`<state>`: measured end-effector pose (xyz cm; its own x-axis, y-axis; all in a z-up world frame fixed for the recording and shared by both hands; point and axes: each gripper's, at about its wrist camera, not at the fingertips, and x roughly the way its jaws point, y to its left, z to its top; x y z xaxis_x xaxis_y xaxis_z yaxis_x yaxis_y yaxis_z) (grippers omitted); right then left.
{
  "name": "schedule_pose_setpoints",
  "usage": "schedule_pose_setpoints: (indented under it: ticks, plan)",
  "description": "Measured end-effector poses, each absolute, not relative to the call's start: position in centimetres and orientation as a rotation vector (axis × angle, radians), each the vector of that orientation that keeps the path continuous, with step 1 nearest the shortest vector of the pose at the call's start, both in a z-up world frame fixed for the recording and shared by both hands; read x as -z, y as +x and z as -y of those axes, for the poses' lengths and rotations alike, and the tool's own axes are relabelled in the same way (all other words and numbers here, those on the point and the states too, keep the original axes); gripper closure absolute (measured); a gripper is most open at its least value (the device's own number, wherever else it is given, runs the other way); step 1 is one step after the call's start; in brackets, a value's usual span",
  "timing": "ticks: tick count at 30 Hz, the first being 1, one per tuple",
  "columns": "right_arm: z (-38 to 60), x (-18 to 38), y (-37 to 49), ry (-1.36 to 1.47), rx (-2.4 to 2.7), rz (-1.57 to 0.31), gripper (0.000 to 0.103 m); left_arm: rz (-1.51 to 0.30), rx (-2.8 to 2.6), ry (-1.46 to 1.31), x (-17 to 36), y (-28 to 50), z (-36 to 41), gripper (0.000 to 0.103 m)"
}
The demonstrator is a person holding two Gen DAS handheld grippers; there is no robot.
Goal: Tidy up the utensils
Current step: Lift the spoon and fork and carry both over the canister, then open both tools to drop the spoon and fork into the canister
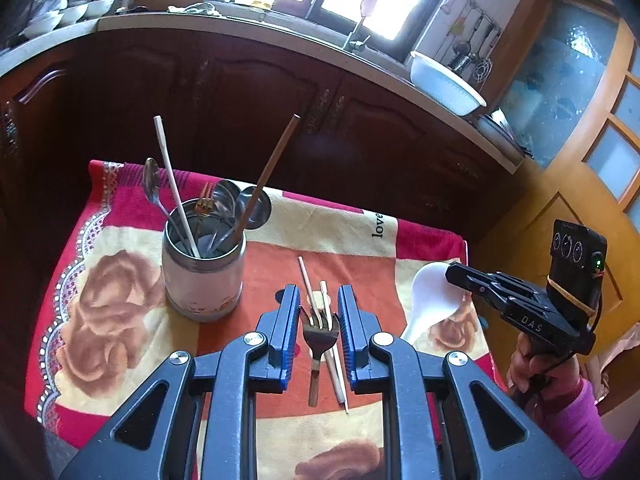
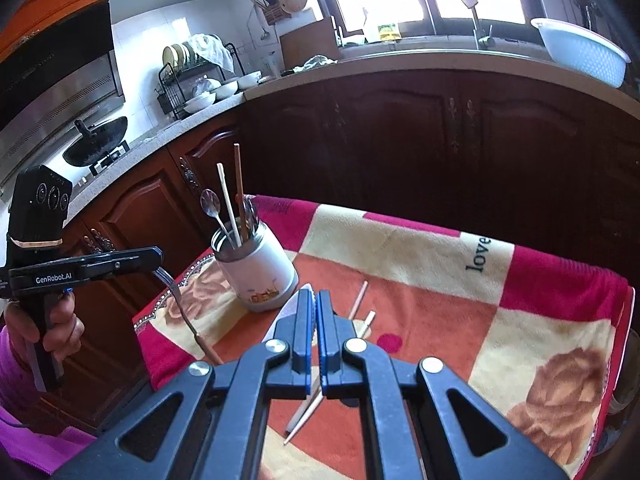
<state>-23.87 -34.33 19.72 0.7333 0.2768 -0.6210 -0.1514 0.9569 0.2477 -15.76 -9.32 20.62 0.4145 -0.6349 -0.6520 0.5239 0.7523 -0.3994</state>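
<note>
The fork [image 1: 319, 334] is pinched by its tines between the blue pads of the left gripper [image 1: 319, 316], its handle hanging down above the floral cloth [image 1: 120, 320]; the right wrist view shows it dangling at the table's near-left edge. Two pale chopsticks [image 1: 326, 320] lie on the cloth beneath it. The metal utensil holder [image 1: 204, 276] stands near, to the left, containing spoons, a small fork and two chopsticks. The right gripper [image 2: 314, 320] is pressed shut on the white spoon [image 1: 434, 300], held over the cloth's right side.
</note>
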Motion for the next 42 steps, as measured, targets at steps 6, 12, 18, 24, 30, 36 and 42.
schedule_pose_setpoints:
  ticks: [6, 12, 18, 24, 30, 36, 42]
  plan:
    - [33.3, -21.6, -23.4, 0.164, -0.254, -0.679, 0.101, -0.870, 0.737, -0.187, -22.8, -15.2, 7.8, 0.048]
    - [31.4, -24.6, -21.5, 0.117, -0.239, -0.623, 0.101, -0.792, 0.686, -0.213, -27.2, -13.3, 5.6, 0.048]
    - [28.0, -26.8, -18.6, 0.041, -0.207, -0.579, 0.101, -0.681, 0.633, -0.220, -31.9, -10.5, 3.8, 0.048]
    - [24.1, -28.0, -15.6, -0.051, -0.160, -0.541, 0.101, -0.643, 0.545, -0.207, -32.3, -7.2, 3.1, 0.048]
    - [18.8, -26.5, -12.2, -0.228, -0.098, -0.521, 0.101, -0.627, 0.450, -0.161, -28.9, -5.7, 3.5, 0.048]
    - [16.0, -23.4, -9.3, -0.297, -0.102, -0.565, 0.101, -0.651, 0.429, -0.151, -25.5, -4.7, 4.0, 0.048]
    - [15.6, -20.1, -8.2, -0.290, -0.121, -0.643, 0.101, -0.696, 0.432, -0.158, -23.5, -4.2, 4.5, 0.048]
